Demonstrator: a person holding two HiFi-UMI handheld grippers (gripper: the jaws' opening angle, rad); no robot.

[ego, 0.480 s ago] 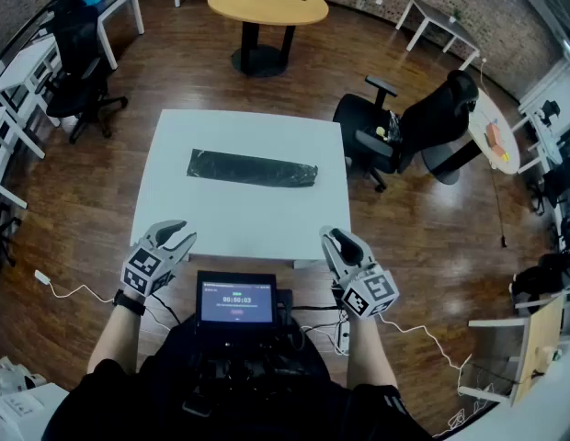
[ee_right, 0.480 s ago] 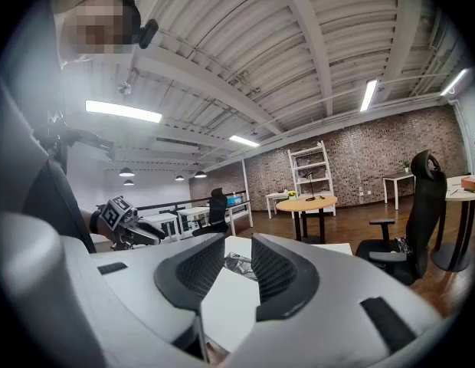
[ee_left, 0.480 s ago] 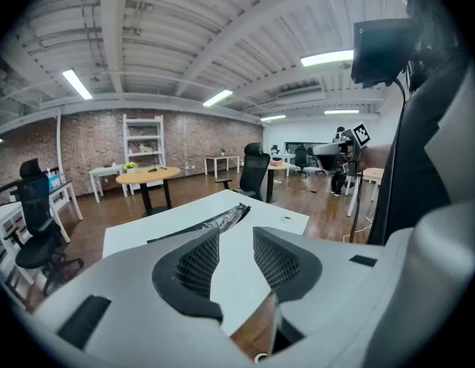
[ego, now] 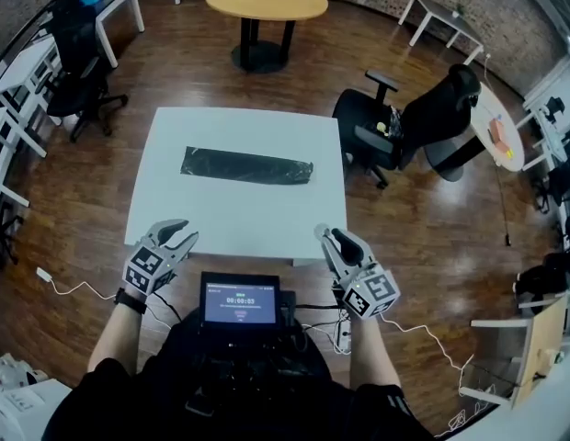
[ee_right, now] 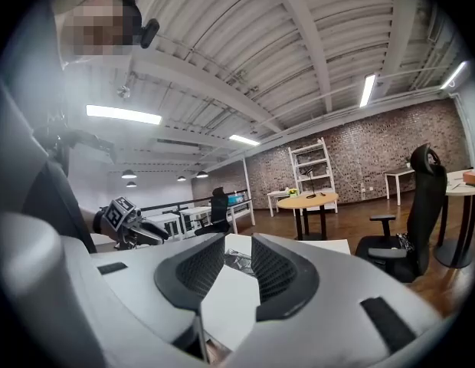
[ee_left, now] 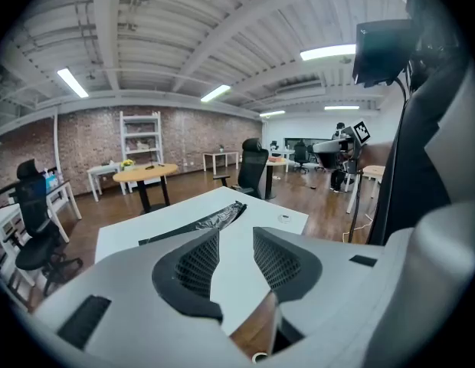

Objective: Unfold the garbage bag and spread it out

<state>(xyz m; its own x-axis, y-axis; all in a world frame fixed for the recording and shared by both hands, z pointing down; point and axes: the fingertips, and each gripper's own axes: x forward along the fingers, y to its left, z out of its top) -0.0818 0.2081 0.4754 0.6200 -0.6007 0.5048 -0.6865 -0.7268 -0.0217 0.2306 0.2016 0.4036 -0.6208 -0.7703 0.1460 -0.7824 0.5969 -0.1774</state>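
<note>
A folded black garbage bag (ego: 246, 166) lies as a long strip across the far half of the white table (ego: 239, 223). Both grippers hover at the table's near edge, well short of the bag. My left gripper (ego: 177, 231) is at the near left, jaws apart and empty. In the left gripper view the bag (ee_left: 207, 222) shows beyond the left gripper (ee_left: 236, 233). My right gripper (ego: 329, 235) is at the near right. In its own view the right gripper (ee_right: 237, 240) keeps a narrow gap with nothing in it, and the bag (ee_right: 239, 261) shows through that gap.
A screen (ego: 237, 301) sits on the person's chest below the grippers. Black office chairs (ego: 404, 127) stand right of the table. Another chair (ego: 78, 62) stands far left, and a round wooden table (ego: 265, 0) behind. Cables lie on the wooden floor.
The head view has shifted a little. Both grippers stay at the near edge of the table, and the bag lies as before.
</note>
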